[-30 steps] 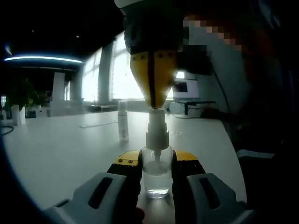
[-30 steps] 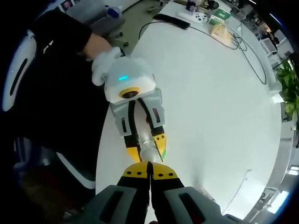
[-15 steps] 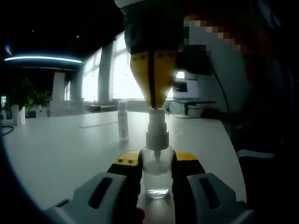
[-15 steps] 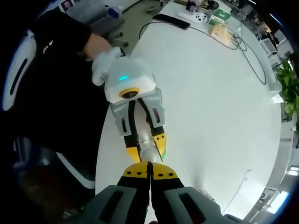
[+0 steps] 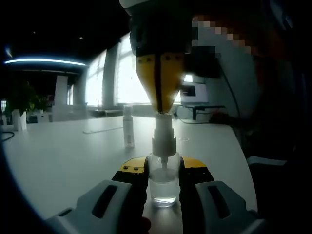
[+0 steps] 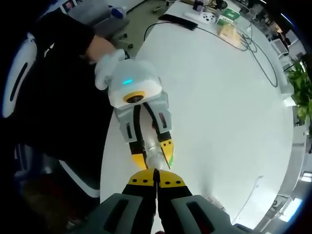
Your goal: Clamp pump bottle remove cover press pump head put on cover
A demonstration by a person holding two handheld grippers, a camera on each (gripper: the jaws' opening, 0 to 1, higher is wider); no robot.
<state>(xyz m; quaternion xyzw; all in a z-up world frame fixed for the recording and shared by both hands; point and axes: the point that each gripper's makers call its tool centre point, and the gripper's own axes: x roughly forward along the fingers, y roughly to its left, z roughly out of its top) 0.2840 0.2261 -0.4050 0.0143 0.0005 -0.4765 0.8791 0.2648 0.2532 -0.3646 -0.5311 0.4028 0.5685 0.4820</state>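
Note:
My left gripper [image 5: 163, 168] is shut on a small clear pump bottle [image 5: 163, 187] that stands on the white table [image 5: 73, 156] with some liquid in it. My right gripper [image 5: 160, 108] comes down from above with its yellow tips shut, resting on the white pump head [image 5: 163, 127]. A slim cover [image 5: 128, 127] stands upright on the table behind and to the left of the bottle. In the right gripper view, my right gripper [image 6: 156, 179] looks straight down on the left gripper [image 6: 152, 152], with the bottle [image 6: 155, 157] between that gripper's yellow tips.
The bottle stands near the table edge [image 6: 105, 161], beside a person's dark sleeve [image 6: 58, 97]. Cables and small items [image 6: 226, 22] lie at the table's far end, near a plant [image 6: 302, 95]. Wide bare tabletop [image 6: 229, 112] lies beyond.

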